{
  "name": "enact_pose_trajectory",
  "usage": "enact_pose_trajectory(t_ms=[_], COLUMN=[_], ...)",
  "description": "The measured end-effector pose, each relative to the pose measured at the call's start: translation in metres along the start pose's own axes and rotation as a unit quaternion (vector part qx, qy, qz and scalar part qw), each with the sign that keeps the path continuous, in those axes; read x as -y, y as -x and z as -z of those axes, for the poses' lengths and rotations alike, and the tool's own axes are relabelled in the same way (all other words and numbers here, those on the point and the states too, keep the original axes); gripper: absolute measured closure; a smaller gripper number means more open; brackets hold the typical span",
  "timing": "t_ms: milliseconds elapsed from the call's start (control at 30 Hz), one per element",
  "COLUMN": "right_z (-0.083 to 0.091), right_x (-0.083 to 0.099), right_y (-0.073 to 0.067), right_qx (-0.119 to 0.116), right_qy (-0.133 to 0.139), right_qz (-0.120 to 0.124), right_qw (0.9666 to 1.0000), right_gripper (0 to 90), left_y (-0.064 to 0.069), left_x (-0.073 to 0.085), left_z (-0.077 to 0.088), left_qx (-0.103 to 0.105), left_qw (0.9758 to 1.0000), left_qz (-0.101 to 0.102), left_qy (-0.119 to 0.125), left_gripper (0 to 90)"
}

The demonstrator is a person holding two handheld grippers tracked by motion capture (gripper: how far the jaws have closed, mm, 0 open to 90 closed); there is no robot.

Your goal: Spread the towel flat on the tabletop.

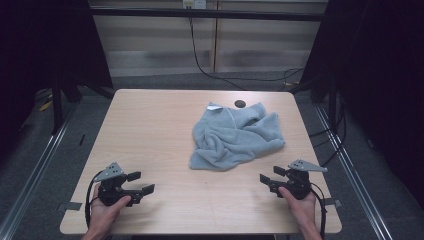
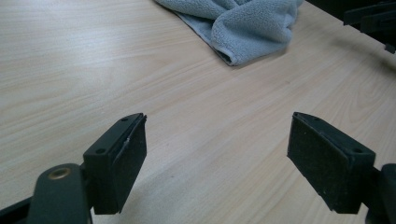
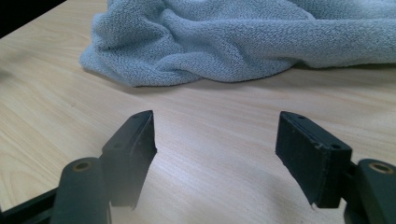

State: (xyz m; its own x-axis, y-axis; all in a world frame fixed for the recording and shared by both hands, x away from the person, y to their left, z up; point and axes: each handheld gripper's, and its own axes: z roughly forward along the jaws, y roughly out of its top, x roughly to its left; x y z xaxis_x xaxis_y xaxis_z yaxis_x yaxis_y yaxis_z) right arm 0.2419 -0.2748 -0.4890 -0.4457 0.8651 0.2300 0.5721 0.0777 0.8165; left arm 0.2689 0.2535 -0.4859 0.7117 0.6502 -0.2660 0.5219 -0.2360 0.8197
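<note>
A crumpled grey towel [image 1: 235, 135] lies on the wooden table [image 1: 150, 125], right of centre and toward the far side. My left gripper [image 1: 141, 182] rests near the front left edge, held in a hand, its jaws open with nothing between them. Near the front right edge, my right gripper [image 1: 270, 176] is open too and points left toward the towel's near edge. In the left gripper view the towel [image 2: 243, 23] lies far ahead beyond the open left gripper [image 2: 215, 149]. In the right gripper view the towel [image 3: 233, 42] lies close ahead of the open right gripper [image 3: 215, 149].
A small dark hole [image 1: 240, 104] sits in the tabletop just behind the towel. Black cables [image 1: 200, 55] run down the far wall and across the floor. Dark frame posts [image 1: 57, 100] stand at both sides of the table.
</note>
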Motion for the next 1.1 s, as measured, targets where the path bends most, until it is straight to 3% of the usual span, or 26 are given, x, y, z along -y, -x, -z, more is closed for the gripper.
enact_pose_trajectory(t_ms=[167, 267, 433, 567, 600, 733, 833, 1100], right_z=[-0.002, -0.004, -0.005, -0.006, -0.005, -0.006, -0.007, -0.013], right_x=[-0.001, -0.002, -0.001, -0.002, -0.003, -0.006, -0.014, -0.032], right_y=[0.001, -0.001, -0.008, -0.013, -0.016, -0.017, -0.018, -0.015], right_qx=[-0.01, -0.007, -0.031, -0.034, -0.049, -0.062, -0.059, -0.081], right_qy=[0.002, -0.009, -0.018, -0.02, -0.02, -0.017, -0.033, -0.03], right_qz=[-0.004, 0.006, 0.017, 0.03, 0.036, 0.033, 0.046, 0.035], right_qw=[0.9999, 0.9999, 0.9992, 0.9988, 0.9979, 0.9974, 0.9967, 0.9957], right_gripper=[27.7, 27.7, 25.8, 27.4, 29.8, 29.5, 30.1, 27.4], left_y=[-0.002, -0.003, -0.002, 0.0, 0.001, 0.002, 0.001, 0.002], left_x=[0.0, -0.001, -0.001, -0.001, -0.002, -0.002, -0.002, -0.002], left_z=[-0.001, -0.002, -0.001, 0.001, 0.002, 0.003, 0.001, -0.001], left_qx=[-0.002, -0.001, -0.001, 0.003, 0.004, 0.005, 0.003, 0.004], left_qw=[1.0, 1.0, 1.0, 1.0, 1.0, 0.9999, 1.0, 1.0], left_qz=[0.007, 0.008, 0.007, 0.002, -0.003, -0.006, -0.005, -0.008], left_qy=[0.001, 0.003, 0.004, 0.007, 0.008, 0.007, 0.005, -0.001], left_gripper=[19.9, 20.0, 20.0, 20.0, 20.0, 20.0, 20.0, 21.6])
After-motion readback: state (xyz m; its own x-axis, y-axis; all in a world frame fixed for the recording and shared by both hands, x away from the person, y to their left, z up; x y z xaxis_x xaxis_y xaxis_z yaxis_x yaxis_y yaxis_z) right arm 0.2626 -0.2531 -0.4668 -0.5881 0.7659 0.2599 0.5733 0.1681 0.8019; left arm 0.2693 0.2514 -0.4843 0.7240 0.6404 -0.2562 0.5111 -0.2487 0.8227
